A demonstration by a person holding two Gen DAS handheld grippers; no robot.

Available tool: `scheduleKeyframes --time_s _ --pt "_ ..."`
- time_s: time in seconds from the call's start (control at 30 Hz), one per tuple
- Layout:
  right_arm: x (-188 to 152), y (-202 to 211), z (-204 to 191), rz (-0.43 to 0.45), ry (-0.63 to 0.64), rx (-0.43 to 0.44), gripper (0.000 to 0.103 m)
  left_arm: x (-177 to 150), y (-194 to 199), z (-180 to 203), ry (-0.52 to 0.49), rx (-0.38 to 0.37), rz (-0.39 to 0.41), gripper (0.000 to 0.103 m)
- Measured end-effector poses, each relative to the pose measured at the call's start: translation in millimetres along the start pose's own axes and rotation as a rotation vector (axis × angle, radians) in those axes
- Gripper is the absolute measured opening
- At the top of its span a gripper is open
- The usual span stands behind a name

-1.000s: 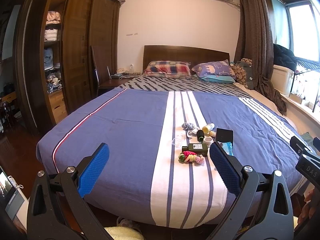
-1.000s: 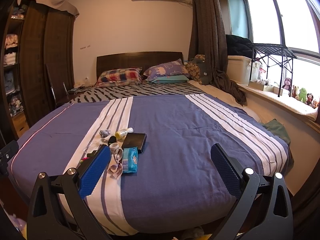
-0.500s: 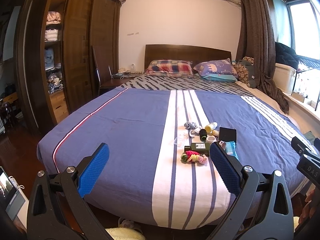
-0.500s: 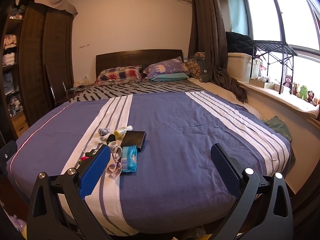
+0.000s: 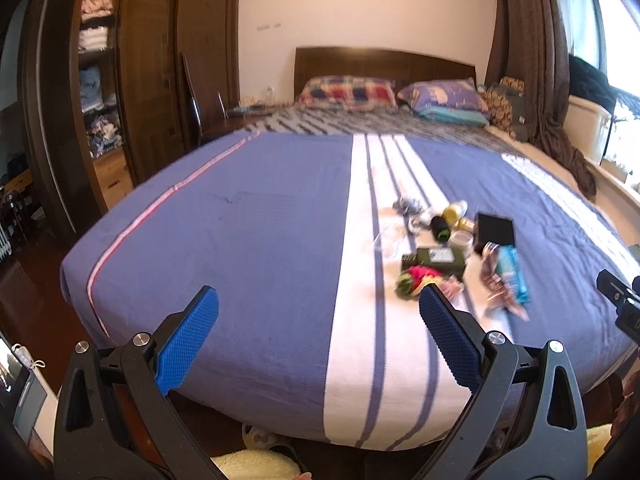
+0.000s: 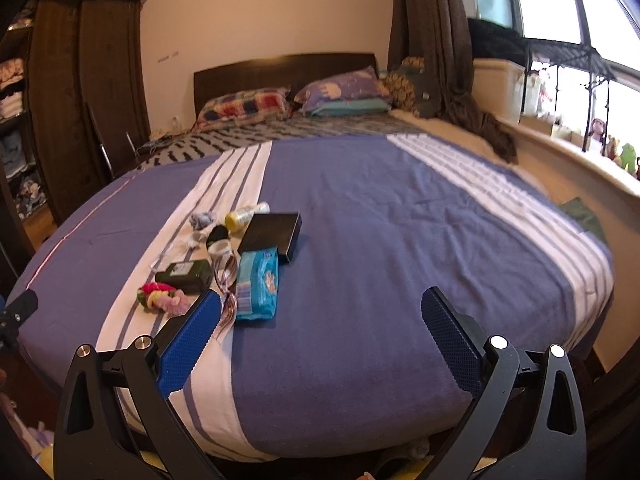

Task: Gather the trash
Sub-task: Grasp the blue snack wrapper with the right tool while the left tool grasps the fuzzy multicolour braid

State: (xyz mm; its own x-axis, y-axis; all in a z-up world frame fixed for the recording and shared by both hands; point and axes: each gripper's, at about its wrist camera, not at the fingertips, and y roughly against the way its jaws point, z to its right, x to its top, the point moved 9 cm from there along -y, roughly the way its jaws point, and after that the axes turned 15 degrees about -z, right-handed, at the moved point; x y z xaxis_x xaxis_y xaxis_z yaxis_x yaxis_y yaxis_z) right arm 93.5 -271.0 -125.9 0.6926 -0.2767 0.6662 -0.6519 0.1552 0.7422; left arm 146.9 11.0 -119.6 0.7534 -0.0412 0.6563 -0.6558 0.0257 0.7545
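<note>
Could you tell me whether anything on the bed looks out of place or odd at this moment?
Yes: a loose clutter of small things lies on the otherwise smooth bedspread, near its foot: a blue wipes pack, a black box, a dark green bottle, a yellow bottle tipped on its side. Nothing looks spilled.

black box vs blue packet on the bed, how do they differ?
The black box is dark, plain and rigid with sharp edges; the blue packet is light blue, printed and soft, with a crinkled surface. The box lies farther up the bed, the packet nearer the grippers, its far end against the box's near edge. The box looks wider, the packet narrower and longer. Both lie flat on the bedspread, untouched, in the same clutter.
</note>
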Motion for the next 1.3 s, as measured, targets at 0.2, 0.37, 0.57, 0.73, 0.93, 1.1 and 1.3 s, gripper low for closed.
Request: scheduleKeyframes --time_s 0.2,0.37,0.57,0.73,0.93,1.1,1.3 --pt "-2 -44 -9 -0.077 0.015 0.047 0.1 -7 -50 6 -0.012 -0.049 -0.104 0.095" --pt "5 -77 -16 -0.115 0.036 0.068 0.084 -10 -74 19 -0.039 -0.082 -0.139 0.095" --pt "7 -109 -33 -0.173 0.069 0.136 0.073 -7 -86 38 -0.087 -0.112 -0.147 0.095" --pt "9 -131 -51 -0.205 0.087 0.157 0.071 -4 -95 50 -0.11 -0.13 -0.155 0.095" --pt "20 -148 -57 -0.216 0.084 0.158 0.057 -2 -110 67 -0.124 -0.184 -0.177 0.094" --pt "29 -145 -50 -0.201 0.084 0.184 0.03 3 -118 87 -0.144 -0.226 -0.19 0.092" --pt "28 -137 -40 -0.179 0.107 0.167 0.02 5 -131 112 -0.192 -0.236 -0.202 0.092"
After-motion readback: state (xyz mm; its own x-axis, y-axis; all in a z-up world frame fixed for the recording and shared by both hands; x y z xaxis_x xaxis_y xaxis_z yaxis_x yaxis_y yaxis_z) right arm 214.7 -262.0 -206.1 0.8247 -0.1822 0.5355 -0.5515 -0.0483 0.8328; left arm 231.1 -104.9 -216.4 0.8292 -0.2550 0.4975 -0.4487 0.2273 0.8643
